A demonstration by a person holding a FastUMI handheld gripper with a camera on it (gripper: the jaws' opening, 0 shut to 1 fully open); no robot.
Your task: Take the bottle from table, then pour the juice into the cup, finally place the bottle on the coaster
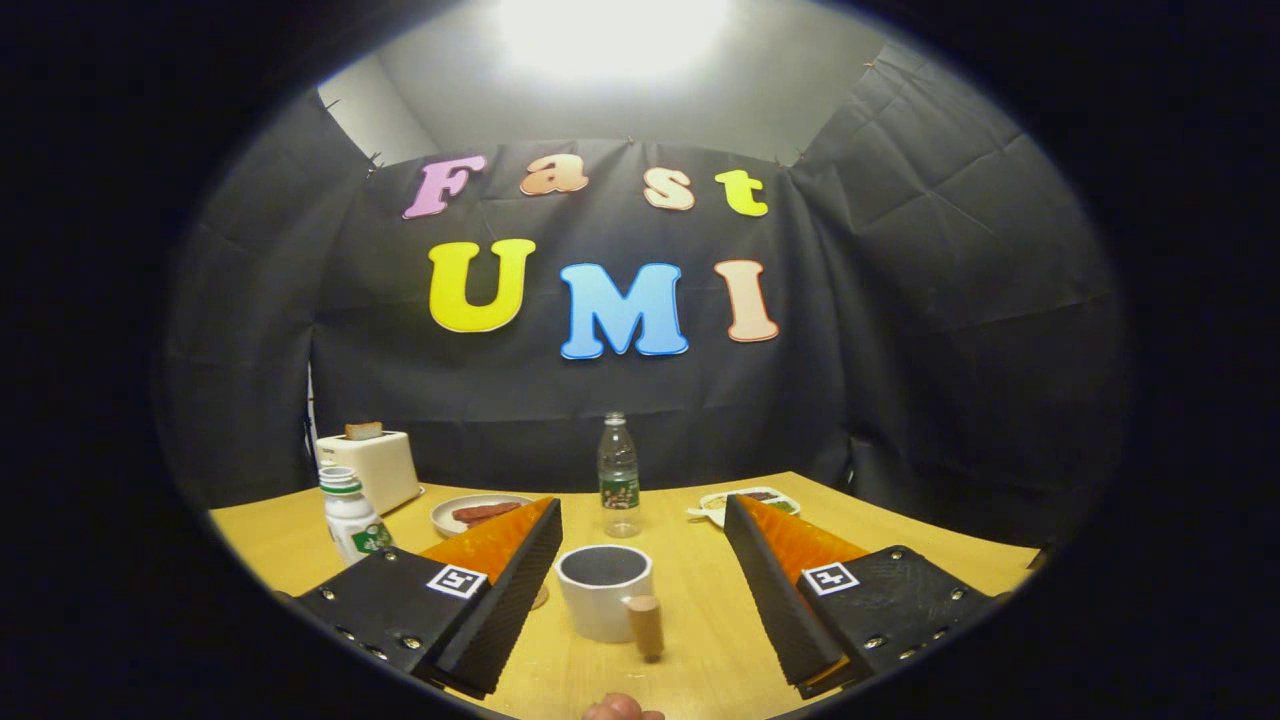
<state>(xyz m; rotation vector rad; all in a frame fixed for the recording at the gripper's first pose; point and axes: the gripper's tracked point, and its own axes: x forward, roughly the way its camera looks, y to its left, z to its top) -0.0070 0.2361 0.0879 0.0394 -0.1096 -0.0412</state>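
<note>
A clear plastic bottle (619, 475) with a green label stands upright on the wooden table (700, 620), beyond the fingertips and about midway between them. Closer in, a white cup (603, 592) with a wooden handle sits between the two fingers, touching neither. Just left of the cup, a thin sliver of a round coaster (541, 597) peeks out from behind the left finger; most of it is hidden. My gripper (642, 510) is open and wide, with nothing held.
A white bottle (352, 517) with a green label stands left of the left finger. Behind it is a toaster (372, 466) with bread in it. A plate of meat (478, 513) and a plate of food (752, 500) lie farther back. A person's fingertip (620, 708) shows nearest me.
</note>
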